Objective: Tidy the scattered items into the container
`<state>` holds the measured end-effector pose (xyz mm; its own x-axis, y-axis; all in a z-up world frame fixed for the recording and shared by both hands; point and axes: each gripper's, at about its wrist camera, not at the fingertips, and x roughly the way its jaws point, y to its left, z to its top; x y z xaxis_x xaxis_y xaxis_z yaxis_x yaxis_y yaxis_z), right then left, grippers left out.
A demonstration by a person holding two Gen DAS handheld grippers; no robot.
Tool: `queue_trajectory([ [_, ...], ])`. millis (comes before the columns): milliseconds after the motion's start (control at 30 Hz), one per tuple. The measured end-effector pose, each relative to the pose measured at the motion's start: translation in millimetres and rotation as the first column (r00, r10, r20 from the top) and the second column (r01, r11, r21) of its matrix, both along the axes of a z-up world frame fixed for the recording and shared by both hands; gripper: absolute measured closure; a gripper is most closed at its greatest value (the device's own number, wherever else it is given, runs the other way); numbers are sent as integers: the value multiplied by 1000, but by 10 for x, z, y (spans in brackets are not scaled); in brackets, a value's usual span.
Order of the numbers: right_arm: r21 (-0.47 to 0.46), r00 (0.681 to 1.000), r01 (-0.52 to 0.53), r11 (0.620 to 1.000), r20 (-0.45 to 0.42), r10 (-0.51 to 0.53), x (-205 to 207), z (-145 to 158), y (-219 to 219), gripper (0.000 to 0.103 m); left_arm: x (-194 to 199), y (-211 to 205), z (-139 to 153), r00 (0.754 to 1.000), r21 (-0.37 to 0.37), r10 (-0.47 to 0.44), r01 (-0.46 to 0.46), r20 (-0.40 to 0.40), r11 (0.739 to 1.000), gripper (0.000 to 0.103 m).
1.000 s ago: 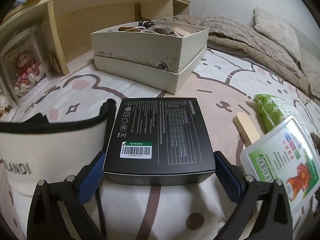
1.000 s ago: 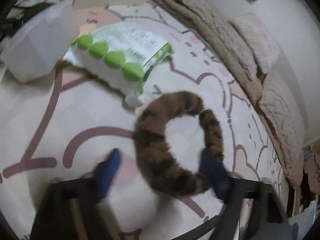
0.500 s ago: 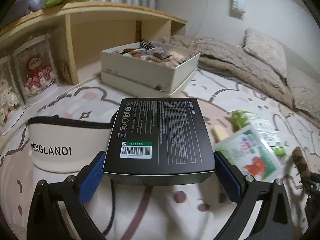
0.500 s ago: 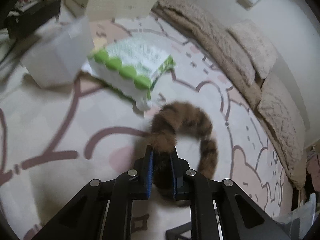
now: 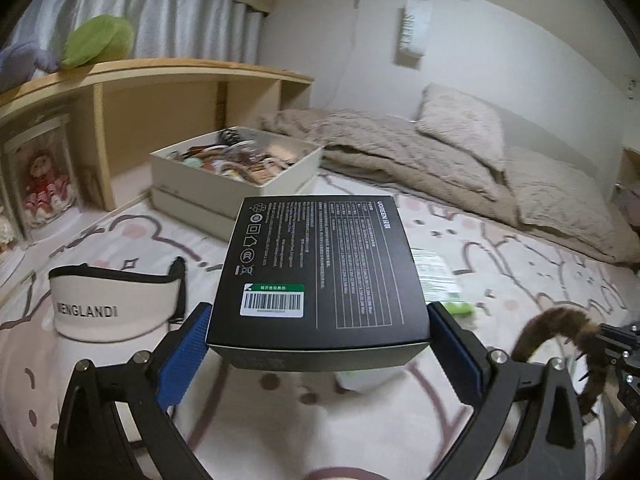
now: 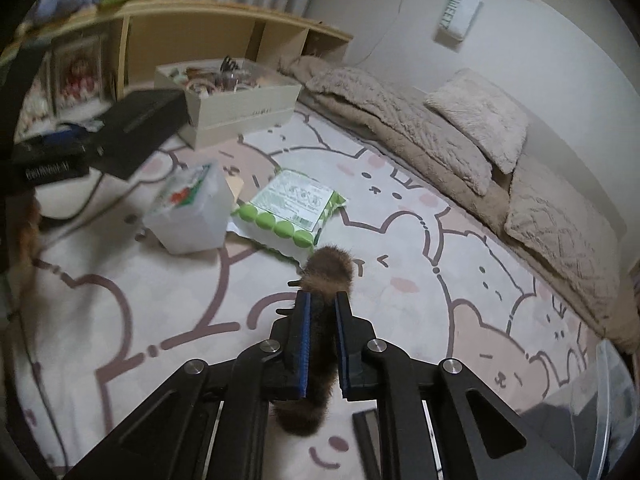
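Two claws were loaded. Beyond both lay the cream rectangular cardboard container (image 5: 236, 176), already heaped with small items. The left claw (image 5: 318, 344) stood wide, its blue pads clamped on a flat black printed carton (image 5: 320, 272) raised off the bedspread. The right claw (image 6: 321, 332) was pinched narrow on a brown furry curved hairband (image 6: 326, 270), clear of the cover.
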<state>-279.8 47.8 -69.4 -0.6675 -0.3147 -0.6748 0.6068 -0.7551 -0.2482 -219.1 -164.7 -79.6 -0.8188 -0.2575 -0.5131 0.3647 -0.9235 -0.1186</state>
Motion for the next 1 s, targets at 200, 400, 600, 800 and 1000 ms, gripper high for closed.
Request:
queue_trajectory([
  [200,-77,999,25,997,43,-22,173,60,198,93,144,313,121,996,6,-82,82,-31,997,1],
  [400,-209,989,63,976,141,-34,395,114,520,93,315,673,129,983,26,-178,179,-35,984,1],
  [600,-378,966,132,916,256,-33,694,156,939,94,495,1118,85,951,32,-307,307,-28,951,1],
  [800,-363,939,217,906,332,-92,929,-111,1197,94,637,1423,-101,920,46,-393,392,3,919,1],
  [1000,-325,963,159,932,258,-74,1279,-269,1041,93,692,1327,-255,928,56,-370,368,30,928,1],
])
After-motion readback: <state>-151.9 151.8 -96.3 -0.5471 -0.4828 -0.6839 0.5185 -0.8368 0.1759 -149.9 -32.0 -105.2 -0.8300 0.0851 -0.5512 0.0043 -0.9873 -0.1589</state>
